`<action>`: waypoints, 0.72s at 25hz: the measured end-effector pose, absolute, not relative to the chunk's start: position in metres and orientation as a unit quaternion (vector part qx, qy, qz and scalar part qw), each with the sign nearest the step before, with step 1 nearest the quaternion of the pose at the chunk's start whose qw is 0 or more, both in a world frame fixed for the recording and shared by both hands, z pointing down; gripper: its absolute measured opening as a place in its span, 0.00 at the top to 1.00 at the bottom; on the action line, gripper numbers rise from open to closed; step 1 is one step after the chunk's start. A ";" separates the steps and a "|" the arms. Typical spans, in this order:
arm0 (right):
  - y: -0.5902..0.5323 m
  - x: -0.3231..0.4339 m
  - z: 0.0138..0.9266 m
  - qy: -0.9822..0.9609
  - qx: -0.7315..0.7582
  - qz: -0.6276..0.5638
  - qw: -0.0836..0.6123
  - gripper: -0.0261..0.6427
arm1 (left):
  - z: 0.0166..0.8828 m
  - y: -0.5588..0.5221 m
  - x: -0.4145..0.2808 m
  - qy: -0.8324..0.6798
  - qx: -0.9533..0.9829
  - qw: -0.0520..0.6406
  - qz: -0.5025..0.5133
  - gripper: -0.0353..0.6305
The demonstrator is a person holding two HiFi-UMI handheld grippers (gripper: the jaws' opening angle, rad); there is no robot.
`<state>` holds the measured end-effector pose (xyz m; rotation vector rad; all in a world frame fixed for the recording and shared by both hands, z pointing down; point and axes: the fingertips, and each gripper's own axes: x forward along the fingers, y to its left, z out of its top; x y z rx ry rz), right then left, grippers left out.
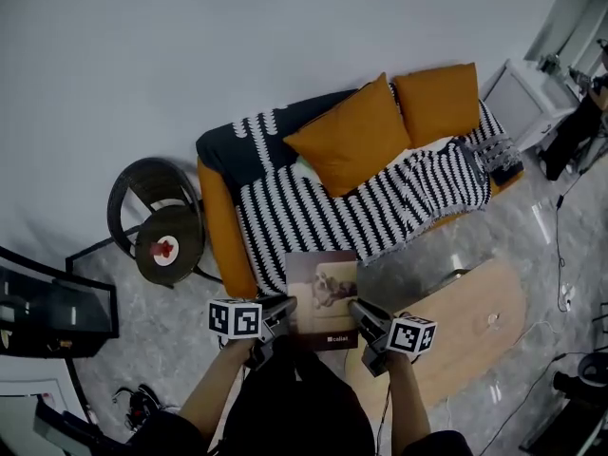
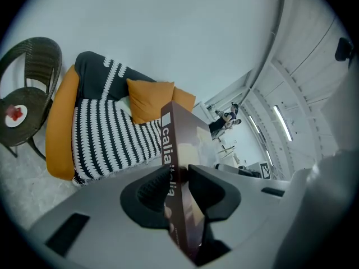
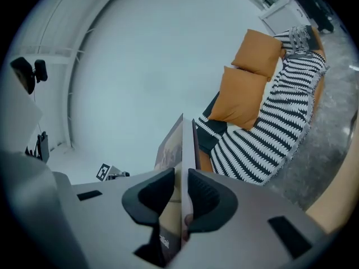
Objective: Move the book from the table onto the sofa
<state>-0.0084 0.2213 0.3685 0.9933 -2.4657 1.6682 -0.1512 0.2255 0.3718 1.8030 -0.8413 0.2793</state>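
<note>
Two grippers hold the book (image 1: 322, 297), one on each side edge. The left gripper (image 1: 282, 313) is clamped on the spine side, with its pads pressed against both covers. The right gripper (image 1: 356, 310) is clamped the same way on the opposite edge. The book is held cover up, clear of the wooden table (image 1: 475, 326). Its far edge shows against the front of the sofa (image 1: 226, 236), at the hem of the striped throw (image 1: 399, 207). Two orange cushions (image 1: 353, 138) lean on the sofa back.

The head view looks steeply down from above, with the sofa (image 1: 224, 228) at twelve o'clock. Each gripper view looks from very near along its own jaws. All three views share the book (image 1: 323, 293) and the sofa.
</note>
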 end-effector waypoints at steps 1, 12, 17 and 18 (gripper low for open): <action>0.215 -0.007 0.369 -0.785 0.319 0.532 0.000 0.82 | 0.372 0.218 -0.150 -0.350 0.759 0.536 0.119 0.78; 0.132 -0.014 0.378 -0.760 0.362 0.539 -0.024 0.82 | 0.382 0.121 -0.157 -0.305 0.772 0.538 0.143 0.78; 0.096 -0.026 0.384 -0.752 0.381 0.537 -0.032 0.82 | 0.390 0.080 -0.168 -0.285 0.777 0.540 0.151 0.78; 0.091 -0.028 0.385 -0.750 0.384 0.538 -0.034 0.82 | 0.392 0.073 -0.171 -0.281 0.779 0.540 0.152 0.78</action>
